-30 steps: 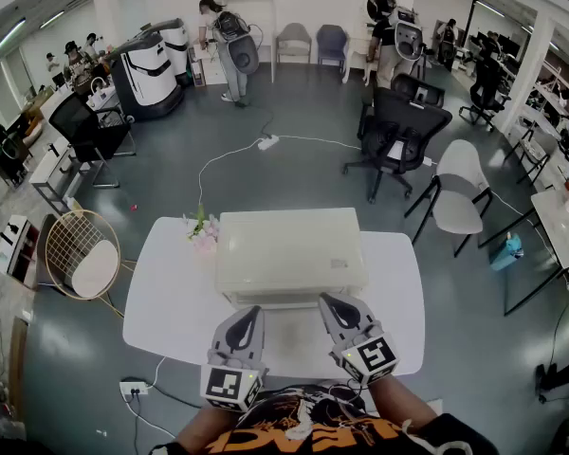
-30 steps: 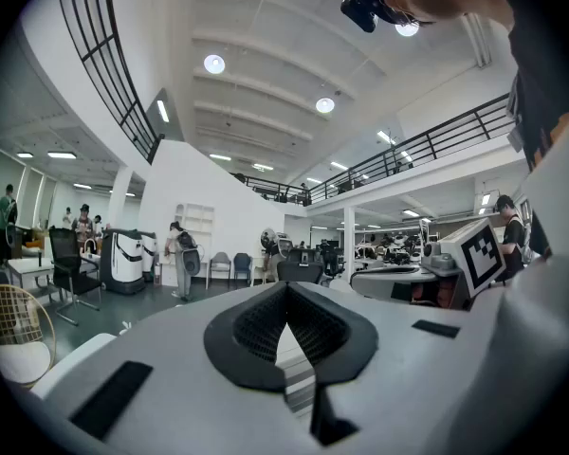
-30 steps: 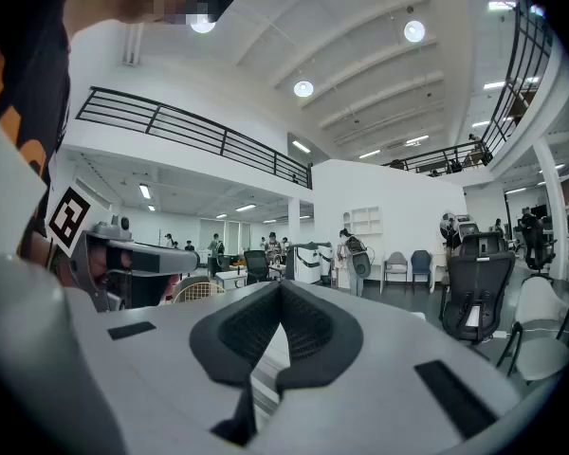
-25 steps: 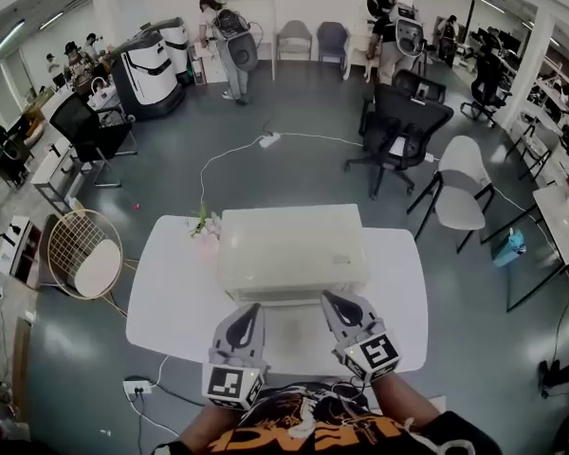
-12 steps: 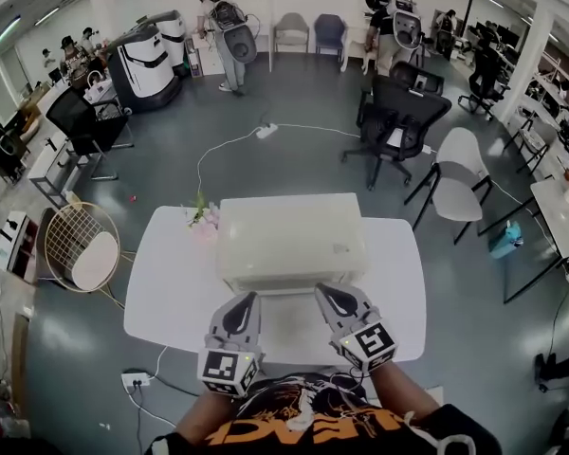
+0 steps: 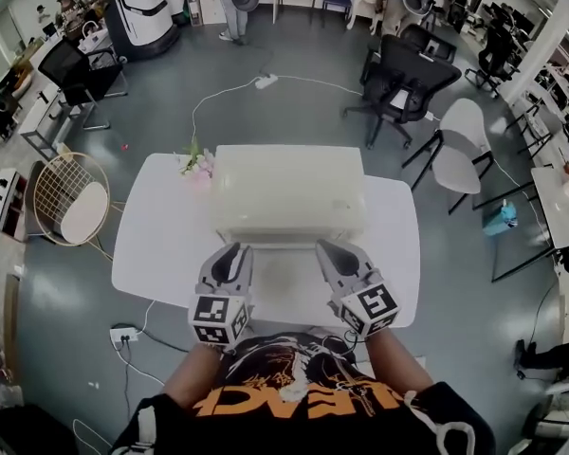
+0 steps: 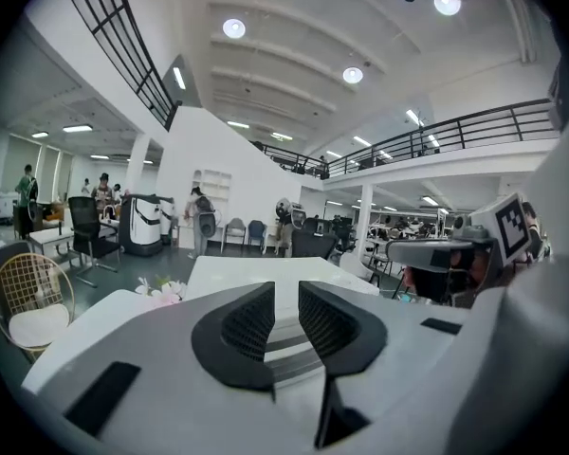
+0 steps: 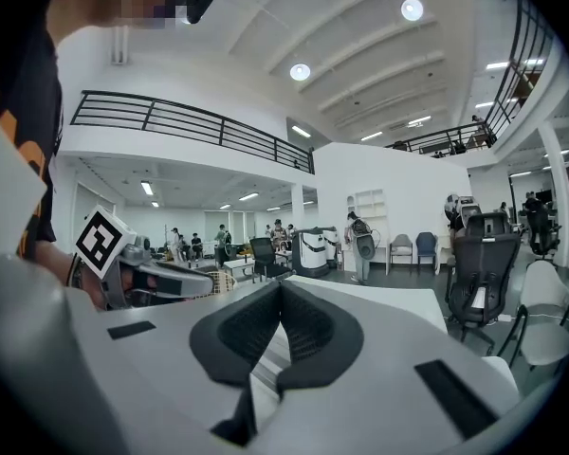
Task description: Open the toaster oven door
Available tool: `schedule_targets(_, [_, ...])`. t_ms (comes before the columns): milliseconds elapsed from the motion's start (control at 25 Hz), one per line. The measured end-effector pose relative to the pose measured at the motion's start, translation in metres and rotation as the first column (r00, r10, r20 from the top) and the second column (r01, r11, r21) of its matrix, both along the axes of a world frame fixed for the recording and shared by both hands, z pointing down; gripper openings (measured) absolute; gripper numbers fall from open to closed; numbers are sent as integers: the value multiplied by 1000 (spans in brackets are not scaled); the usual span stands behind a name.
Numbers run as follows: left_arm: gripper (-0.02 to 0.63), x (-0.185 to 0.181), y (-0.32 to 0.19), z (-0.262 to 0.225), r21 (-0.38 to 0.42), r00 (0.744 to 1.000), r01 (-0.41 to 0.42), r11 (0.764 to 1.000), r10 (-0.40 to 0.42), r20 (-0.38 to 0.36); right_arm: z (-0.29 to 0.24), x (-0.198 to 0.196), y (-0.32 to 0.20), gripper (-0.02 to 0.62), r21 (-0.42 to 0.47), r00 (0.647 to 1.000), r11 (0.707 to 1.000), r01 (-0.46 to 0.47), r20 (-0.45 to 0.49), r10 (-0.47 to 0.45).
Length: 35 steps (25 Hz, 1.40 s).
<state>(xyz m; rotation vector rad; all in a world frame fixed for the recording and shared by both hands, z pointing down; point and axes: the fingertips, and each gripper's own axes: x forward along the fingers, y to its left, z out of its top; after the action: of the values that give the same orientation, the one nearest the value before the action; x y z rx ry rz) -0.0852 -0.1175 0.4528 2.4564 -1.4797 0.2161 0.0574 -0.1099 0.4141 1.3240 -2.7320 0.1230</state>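
1. Toaster oven (image 6: 289,192): cream-coloured box, centred on the table toward its far edge. The front faces the near side and looks flush with the body from above.
2. Table (image 6: 152,254): white, with rounded corners. It carries the oven and, on the far left, a small bunch of pink flowers (image 6: 194,164) just beside the oven's left end.
3. Left gripper (image 6: 229,257): held over the near part of the table, tips pointing at the left part of the oven front, just short of it. Whether it touches cannot be told. In the left gripper view (image 7: 286,316) the dark ribbed pads stand a narrow gap apart, having just been opening. Nothing lies between them; the oven front shows through the gap.
4. Right gripper (image 6: 330,254): held beside the left one, tips toward the right part of the oven front. In the right gripper view (image 8: 277,316) the pads meet at their far tips, closed on nothing.
5. Person's shirt (image 6: 294,401): black with orange print, at the near edge of the head view.
6. Round wire chair (image 6: 71,207): on the floor to the left of the table.
7. Black office chair (image 6: 408,79): far right, well apart from the table.
8. White chair (image 6: 465,150): right of the table, nearer than the black one.
9. Power strip (image 6: 123,335): on the floor near the table's near-left corner.
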Motion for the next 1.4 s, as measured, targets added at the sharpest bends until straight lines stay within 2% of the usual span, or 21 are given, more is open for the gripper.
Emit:
schedule_targets(200, [98, -10, -17, 43, -85, 996, 41, 996, -34, 81, 4, -1, -3, 14, -13, 1000, 1000, 2, -2, -2])
schedule_targets(360, [98, -26, -32, 80, -148, 981, 88, 985, -60, 186, 6, 0, -5, 14, -19, 1000, 1000, 6, -7, -6])
schedule_targets(440, [98, -39, -41, 95, -181, 971, 114, 977, -71, 230, 6, -1, -8, 14, -18, 1000, 1000, 6, -9, -6])
schedule_targets(520, [103, -49, -44, 107, -241, 969, 129, 962, -70, 237, 7, 0, -8, 14, -20, 1000, 1000, 1, -11, -2])
schedule_targets(640, [138, -56, -50, 122, -339, 976, 135, 931, -65, 210, 11, 2, -8, 14, -28, 1000, 1000, -7, -11, 6])
schedule_targets(760, [157, -58, -56, 132, -432, 989, 104, 896, -49, 138, 14, 2, -8, 14, -34, 1000, 999, -7, -13, 7])
schedule_targets(880, [153, -57, -59, 134, -525, 1000, 7, 851, 0, 12, 17, 4, -8, 14, -43, 1000, 999, -10, -6, 10])
schedule_targets(1000, [152, -57, -63, 138, -601, 995, -92, 794, 47, -90, 18, 5, -8, 14, -51, 1000, 999, -14, -1, 14])
schedule_targets(1200, [153, -51, -68, 141, -647, 986, -168, 743, 116, -123, 20, 2, -9, 14, -59, 1000, 998, -10, 5, 10])
schedule_targets(1320, [153, -47, -70, 145, -681, 977, -212, 701, 137, -162, 21, 2, -9, 14, -65, 1000, 998, -11, 6, 11])
schedule_targets(1400, [151, -44, -71, 147, -692, 976, -217, 688, 148, -159, 22, 4, -9, 14, -70, 1000, 997, -16, 7, 17])
